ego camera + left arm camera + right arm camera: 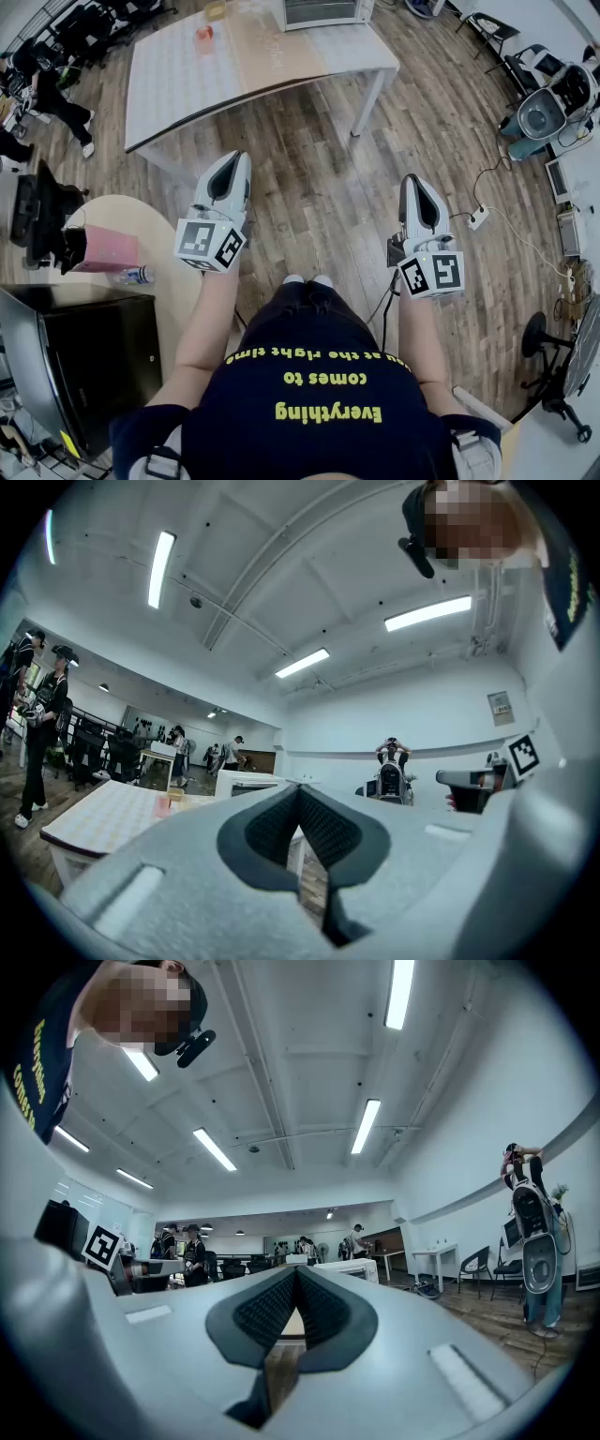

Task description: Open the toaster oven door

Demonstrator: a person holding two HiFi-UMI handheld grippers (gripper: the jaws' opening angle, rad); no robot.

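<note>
— State of the left tongs (234, 157) and right tongs (412, 180)?
— Clenched, both empty, above the wooden floor (319, 178).
— Toaster oven (323, 11)?
— Atop the bench (178, 89), well apart from both.

Left gripper (234, 161) and right gripper (413, 183) held forward, jaws together — apparently empty.

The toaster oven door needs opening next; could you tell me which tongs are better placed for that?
Left, only slightly. The left tongs sit a little nearer the toaster oven than the right tongs. Both are shut, empty and well short of the table, so either needs a walk forward.
</note>
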